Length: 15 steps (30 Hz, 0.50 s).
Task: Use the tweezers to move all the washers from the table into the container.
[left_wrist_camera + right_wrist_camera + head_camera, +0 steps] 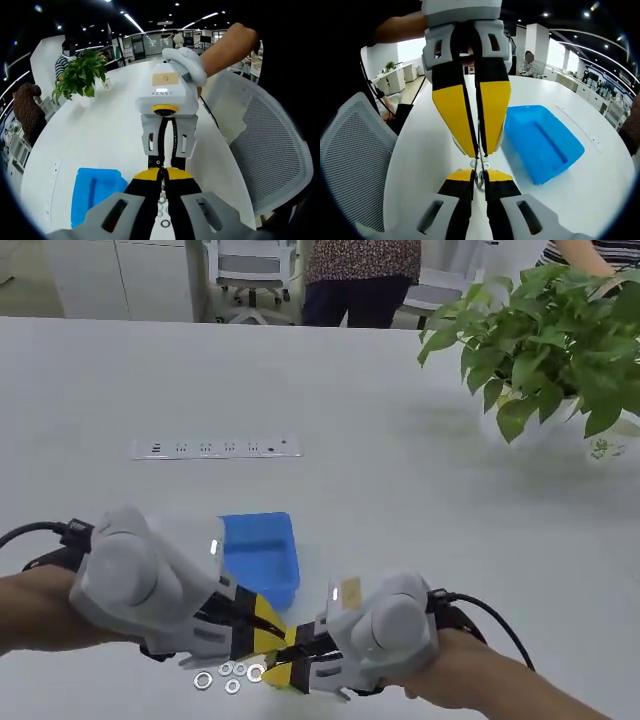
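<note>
A broad white desk (400,520) takes up the scene, with a leafy green potted plant (540,340) towards its far right corner. Down by the near edge the two grippers meet nose to nose. The left gripper (268,625) reaches in from the left, its yellow pads pressed together on slim metal tweezers (479,167). The right gripper (282,672) faces it with its jaws at a narrow gap, and I cannot tell whether it grips anything. Just beyond them sits the shallow blue plastic container (262,550). Further towards the desk's middle lies a flat white power strip (215,448). The small silver washers (232,675) lie loosely clustered on the desk under the jaw tips, on the near side of the container.
</note>
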{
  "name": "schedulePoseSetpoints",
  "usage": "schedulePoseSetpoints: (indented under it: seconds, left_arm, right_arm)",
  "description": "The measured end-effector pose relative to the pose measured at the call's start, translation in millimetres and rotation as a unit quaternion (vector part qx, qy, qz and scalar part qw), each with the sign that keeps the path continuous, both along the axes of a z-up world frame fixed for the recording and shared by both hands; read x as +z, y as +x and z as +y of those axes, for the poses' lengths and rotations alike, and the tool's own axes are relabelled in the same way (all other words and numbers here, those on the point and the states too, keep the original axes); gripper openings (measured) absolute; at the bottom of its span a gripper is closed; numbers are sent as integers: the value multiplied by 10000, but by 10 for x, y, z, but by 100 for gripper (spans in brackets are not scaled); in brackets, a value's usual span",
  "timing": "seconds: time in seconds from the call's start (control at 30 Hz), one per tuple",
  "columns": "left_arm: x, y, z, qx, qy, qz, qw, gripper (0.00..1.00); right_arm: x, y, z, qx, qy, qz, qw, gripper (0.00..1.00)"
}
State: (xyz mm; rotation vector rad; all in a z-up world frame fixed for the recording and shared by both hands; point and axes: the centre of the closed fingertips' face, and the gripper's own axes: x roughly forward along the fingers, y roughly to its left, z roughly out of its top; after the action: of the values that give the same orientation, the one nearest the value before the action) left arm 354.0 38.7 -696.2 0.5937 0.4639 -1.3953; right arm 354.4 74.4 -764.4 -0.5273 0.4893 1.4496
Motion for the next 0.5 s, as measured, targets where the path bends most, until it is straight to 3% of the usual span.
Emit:
schedulePoseSetpoints:
  seconds: [0.37,0.5]
  left_arm:
    - [144,21,82,232,-391,156,9988,24]
    - [175,54,145,384,-492,90,9980,30]
  right_arm:
    - [66,20,-17,-63,15,32,10000,9]
    - [112,28,-11,-70,34,24,10000,9]
